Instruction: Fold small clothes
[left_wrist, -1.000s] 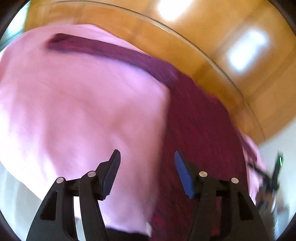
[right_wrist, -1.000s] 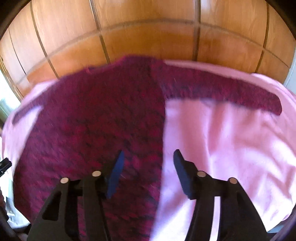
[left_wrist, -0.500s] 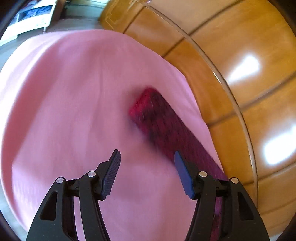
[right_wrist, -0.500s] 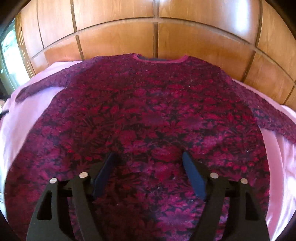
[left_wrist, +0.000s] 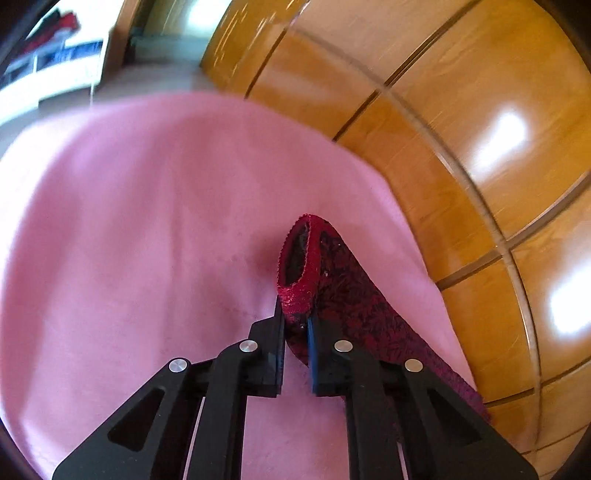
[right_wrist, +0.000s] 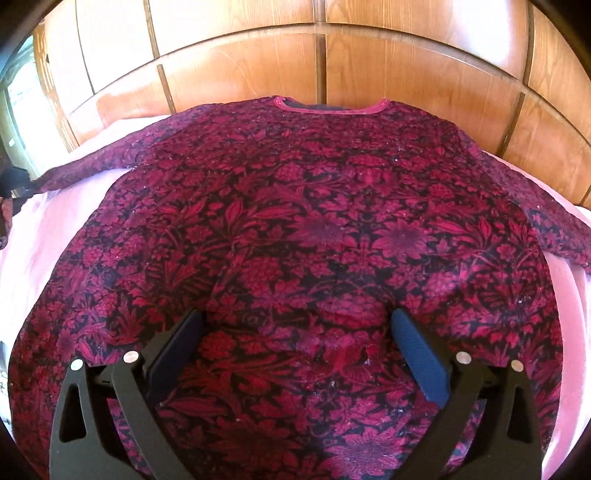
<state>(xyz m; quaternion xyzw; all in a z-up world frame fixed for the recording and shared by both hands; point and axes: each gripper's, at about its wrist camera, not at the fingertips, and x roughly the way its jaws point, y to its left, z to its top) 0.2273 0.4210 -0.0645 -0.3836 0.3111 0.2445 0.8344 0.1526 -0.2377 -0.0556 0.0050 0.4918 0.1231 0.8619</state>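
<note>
A dark red floral long-sleeved top (right_wrist: 295, 229) lies flat on a pink cloth (right_wrist: 33, 236), neckline at the far side, both sleeves spread out. My right gripper (right_wrist: 295, 332) is open, its fingers resting wide apart on the lower middle of the top's body. My left gripper (left_wrist: 295, 317) is shut on the cuff of the top's sleeve (left_wrist: 299, 280) and holds it raised off the pink cloth (left_wrist: 147, 240); the cuff's opening faces up. The left gripper shows as a dark shape at the sleeve end in the right wrist view (right_wrist: 14, 181).
The pink cloth covers a wooden table with a glass top, whose bare wood (left_wrist: 461, 166) lies just right of the sleeve. Wooden panels (right_wrist: 317, 55) rise behind the top. Shelving (left_wrist: 48, 74) stands beyond the table's far end.
My left gripper went along the sleeve to its cuff and shut on it, lifting it. My right gripper moved over the top's body and settled on it, still open.
</note>
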